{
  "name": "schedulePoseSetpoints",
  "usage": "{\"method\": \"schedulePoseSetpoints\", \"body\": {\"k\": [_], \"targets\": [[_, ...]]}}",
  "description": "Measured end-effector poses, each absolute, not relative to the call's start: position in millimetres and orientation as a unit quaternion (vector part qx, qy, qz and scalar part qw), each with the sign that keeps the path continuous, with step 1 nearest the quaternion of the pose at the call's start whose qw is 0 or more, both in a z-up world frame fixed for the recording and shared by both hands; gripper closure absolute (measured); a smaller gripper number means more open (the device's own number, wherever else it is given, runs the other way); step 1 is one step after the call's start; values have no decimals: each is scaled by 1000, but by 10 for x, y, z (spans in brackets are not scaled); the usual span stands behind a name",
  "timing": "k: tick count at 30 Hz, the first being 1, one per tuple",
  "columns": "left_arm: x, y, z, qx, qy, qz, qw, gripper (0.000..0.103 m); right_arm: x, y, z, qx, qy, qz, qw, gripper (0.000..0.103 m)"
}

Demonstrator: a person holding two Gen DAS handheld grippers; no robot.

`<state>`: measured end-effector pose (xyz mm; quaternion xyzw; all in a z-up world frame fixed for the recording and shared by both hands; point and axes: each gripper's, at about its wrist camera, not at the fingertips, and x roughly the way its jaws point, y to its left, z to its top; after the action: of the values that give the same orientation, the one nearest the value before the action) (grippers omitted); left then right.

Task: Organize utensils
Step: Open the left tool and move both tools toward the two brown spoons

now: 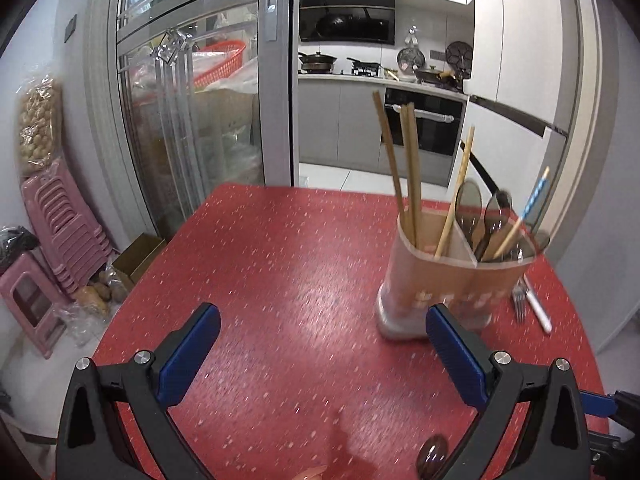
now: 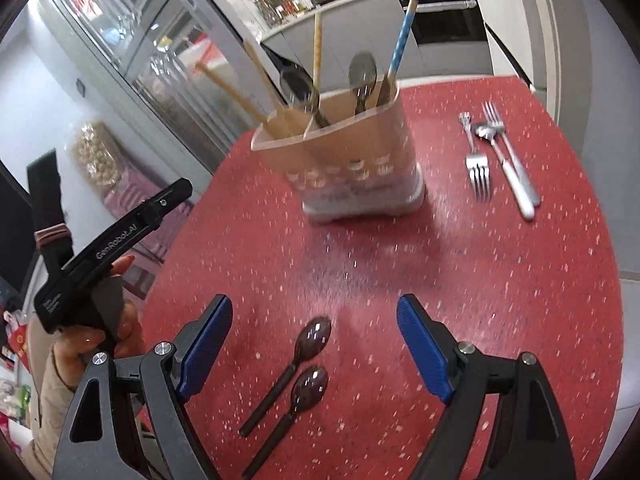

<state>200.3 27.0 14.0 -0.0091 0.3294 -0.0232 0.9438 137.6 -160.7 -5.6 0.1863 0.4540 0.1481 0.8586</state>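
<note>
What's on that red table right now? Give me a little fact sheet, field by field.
Table: red speckled tabletop
Holder: tan utensil caddy, upright, holding chopsticks and spoons
Loose near right gripper: two dark spoons
Loose beyond caddy: forks and white-handled cutlery
Left gripper: open, empty
Right gripper: open, empty, above the dark spoons

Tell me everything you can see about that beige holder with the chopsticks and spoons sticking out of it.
The utensil holder is a beige, plastic-looking tub with rounded corners, a paler base and a row of small cut-outs low on its side. Inner walls split it into compartments. It stands upright on the red speckled table, holding wooden chopsticks, dark spoons and a blue-patterned stick. Neither gripper touches it.
</note>
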Motion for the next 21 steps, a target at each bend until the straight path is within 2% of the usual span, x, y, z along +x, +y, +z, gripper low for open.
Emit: {"method": "schedulePoseSetpoints", "body": {"k": [7, 13, 14, 16, 21], "targets": [[1717, 498, -191, 25, 369, -28, 928, 0, 1190, -1218, -399, 125, 539, 113, 825, 16], [1523, 583, -493, 60, 406, -48, 911, 0, 1023, -936, -657, 80, 581, 91, 805, 17], [1503, 590, -517, 60, 410, -52, 909, 0, 1003, -899, -692, 74, 586, 83, 802, 18], [1451, 593, -560, 63, 417, -60, 905, 0, 971, -853, -754, 68, 594, 77, 798, 26], [1390, 597, -597, 57, 427, -80, 899, 0, 890, -687, -836, 42, 606, 69, 792, 33]]}}
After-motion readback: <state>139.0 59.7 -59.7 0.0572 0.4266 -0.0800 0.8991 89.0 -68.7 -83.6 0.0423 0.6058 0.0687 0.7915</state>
